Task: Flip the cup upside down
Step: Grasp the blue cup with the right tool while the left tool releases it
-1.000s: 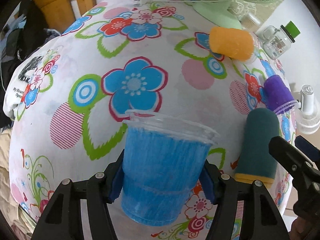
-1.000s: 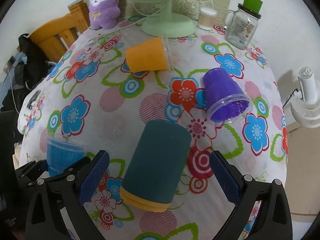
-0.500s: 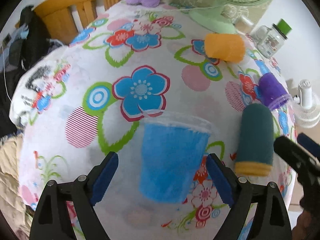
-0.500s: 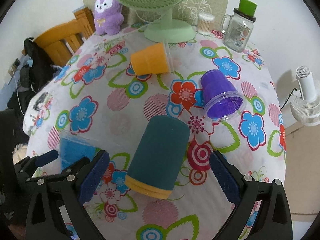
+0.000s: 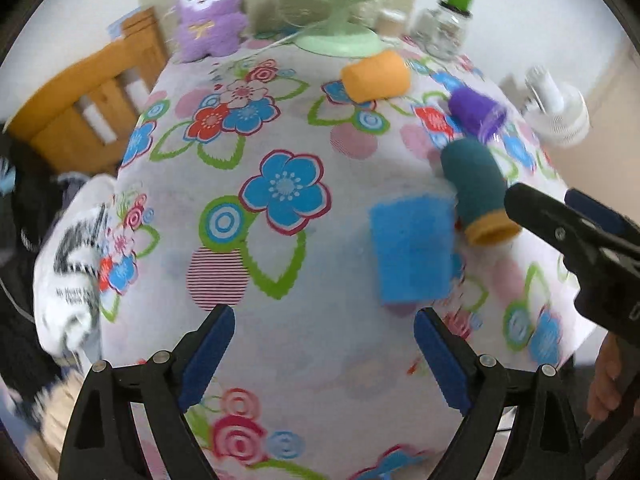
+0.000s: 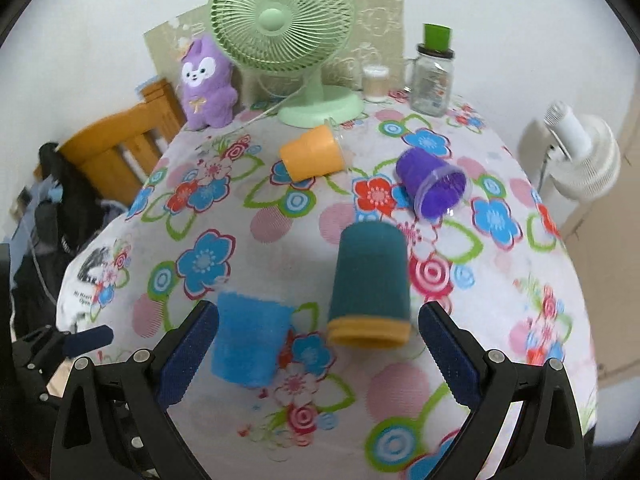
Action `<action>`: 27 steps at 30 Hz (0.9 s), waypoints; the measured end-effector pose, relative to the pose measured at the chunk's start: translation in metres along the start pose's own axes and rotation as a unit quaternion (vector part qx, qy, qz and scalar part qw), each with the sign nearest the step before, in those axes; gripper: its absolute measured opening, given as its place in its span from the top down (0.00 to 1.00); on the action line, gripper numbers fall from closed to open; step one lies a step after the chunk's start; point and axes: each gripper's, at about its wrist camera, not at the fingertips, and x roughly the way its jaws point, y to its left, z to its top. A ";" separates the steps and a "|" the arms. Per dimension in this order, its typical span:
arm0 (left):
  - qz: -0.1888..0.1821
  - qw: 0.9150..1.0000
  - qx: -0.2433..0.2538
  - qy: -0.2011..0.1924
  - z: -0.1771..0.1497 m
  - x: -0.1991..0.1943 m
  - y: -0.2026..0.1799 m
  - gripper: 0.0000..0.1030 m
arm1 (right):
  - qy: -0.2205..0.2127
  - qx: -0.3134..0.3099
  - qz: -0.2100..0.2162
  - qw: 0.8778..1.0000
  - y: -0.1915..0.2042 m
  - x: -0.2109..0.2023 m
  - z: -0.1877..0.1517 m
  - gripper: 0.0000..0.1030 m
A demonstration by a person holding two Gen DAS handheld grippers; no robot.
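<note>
The right gripper [image 6: 318,344] has its jaws spread wide with nothing between the pads. On the flowered table [image 6: 280,240], the blue cup [image 6: 248,340] stands near the front edge, wide end up. Just beside it the teal cup [image 6: 370,280] lies on its side, its yellow rim toward the camera. The orange cup [image 6: 312,154] and purple cup [image 6: 432,184] lie nearer the back edge, before the green fan [image 6: 288,28].

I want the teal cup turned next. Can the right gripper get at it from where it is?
Probably yes. The right gripper is open, and the teal cup lies on its side just ahead of the fingers. The blue cup stands apart to its left.
</note>
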 end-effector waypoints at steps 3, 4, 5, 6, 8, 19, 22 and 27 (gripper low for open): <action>-0.004 1.000 0.031 0.002 -0.006 0.004 0.007 0.10 | -0.019 0.021 -0.015 0.999 0.009 0.000 -0.016 0.02; -0.006 0.999 0.040 0.004 -0.007 0.007 0.009 0.10 | -0.028 0.026 -0.020 0.999 0.012 0.001 -0.021 0.02; -0.009 0.999 0.052 0.004 -0.009 0.010 0.011 0.10 | -0.033 0.028 -0.025 0.999 0.014 0.002 -0.025 0.02; -0.010 0.998 0.059 0.003 -0.010 0.012 0.012 0.10 | -0.038 0.031 -0.033 0.998 0.017 0.004 -0.030 0.02; -0.013 0.997 0.082 0.003 -0.012 0.018 0.013 0.10 | -0.045 0.036 -0.045 0.997 0.021 0.009 -0.037 0.02; -0.025 0.986 0.163 0.009 -0.016 0.047 0.020 0.10 | -0.074 0.060 -0.082 0.992 0.038 0.041 -0.070 0.11; -0.027 0.985 0.170 0.012 -0.018 0.053 0.023 0.10 | -0.081 0.058 -0.083 0.992 0.044 0.046 -0.076 0.13; -0.027 0.984 0.175 0.014 -0.021 0.060 0.029 0.10 | -0.072 0.061 -0.077 0.992 0.049 0.059 -0.082 0.27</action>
